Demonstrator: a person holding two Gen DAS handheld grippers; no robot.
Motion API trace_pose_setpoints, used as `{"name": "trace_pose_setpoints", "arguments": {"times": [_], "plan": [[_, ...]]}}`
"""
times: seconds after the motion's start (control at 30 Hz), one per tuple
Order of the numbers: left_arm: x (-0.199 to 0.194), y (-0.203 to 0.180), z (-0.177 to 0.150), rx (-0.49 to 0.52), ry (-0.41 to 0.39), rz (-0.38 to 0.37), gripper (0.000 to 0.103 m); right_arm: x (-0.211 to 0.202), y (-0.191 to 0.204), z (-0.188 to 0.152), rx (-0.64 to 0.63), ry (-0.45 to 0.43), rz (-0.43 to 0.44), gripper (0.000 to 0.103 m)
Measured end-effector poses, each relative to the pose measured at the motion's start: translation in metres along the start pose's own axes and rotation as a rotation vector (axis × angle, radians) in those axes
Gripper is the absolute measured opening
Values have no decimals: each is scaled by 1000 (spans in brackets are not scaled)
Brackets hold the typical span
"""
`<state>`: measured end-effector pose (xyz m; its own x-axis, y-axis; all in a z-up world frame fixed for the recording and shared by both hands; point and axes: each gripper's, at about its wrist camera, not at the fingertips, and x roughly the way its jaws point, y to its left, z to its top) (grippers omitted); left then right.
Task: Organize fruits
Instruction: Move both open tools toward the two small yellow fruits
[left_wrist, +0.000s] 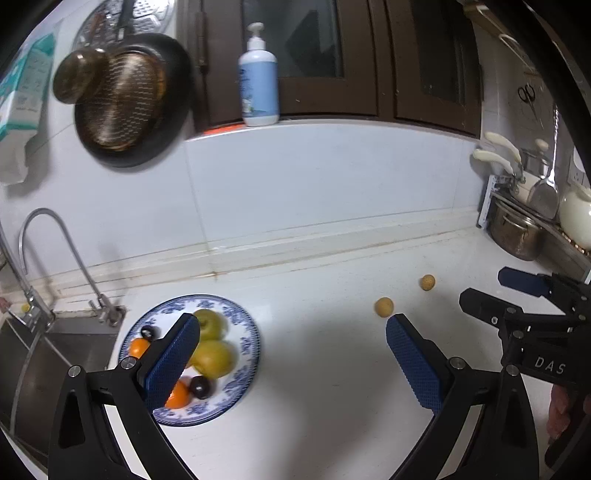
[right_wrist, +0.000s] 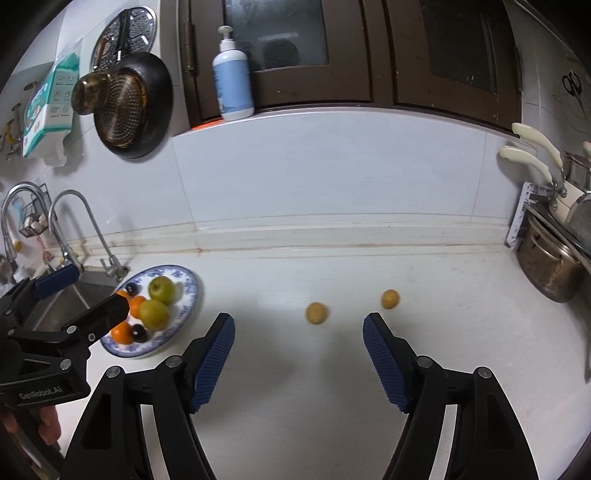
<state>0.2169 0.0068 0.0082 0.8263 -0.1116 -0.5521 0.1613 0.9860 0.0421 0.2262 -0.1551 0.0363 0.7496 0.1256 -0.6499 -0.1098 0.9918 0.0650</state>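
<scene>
A blue-patterned plate on the white counter holds two green pears, orange mandarins and dark plums. Two small yellow-brown fruits lie loose on the counter to its right: one nearer, one farther right. My left gripper is open and empty, above the plate's right side. My right gripper is open and empty, just short of the two loose fruits. Each gripper shows at the edge of the other's view.
A sink with a tap lies left of the plate. A steel pot and utensil rack stand at the right end of the counter. A soap bottle stands on the ledge above; pans hang on the wall.
</scene>
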Motion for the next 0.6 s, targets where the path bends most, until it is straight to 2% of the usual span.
{"name": "trace_pose_setpoints", "arguments": {"times": [0.23, 0.6], "plan": [[22, -27, 4, 30, 9, -4, 103, 9, -27, 4, -6, 11, -9, 73], [69, -65, 5, 57, 67, -75, 102, 40, -64, 6, -9, 66, -21, 72]]}}
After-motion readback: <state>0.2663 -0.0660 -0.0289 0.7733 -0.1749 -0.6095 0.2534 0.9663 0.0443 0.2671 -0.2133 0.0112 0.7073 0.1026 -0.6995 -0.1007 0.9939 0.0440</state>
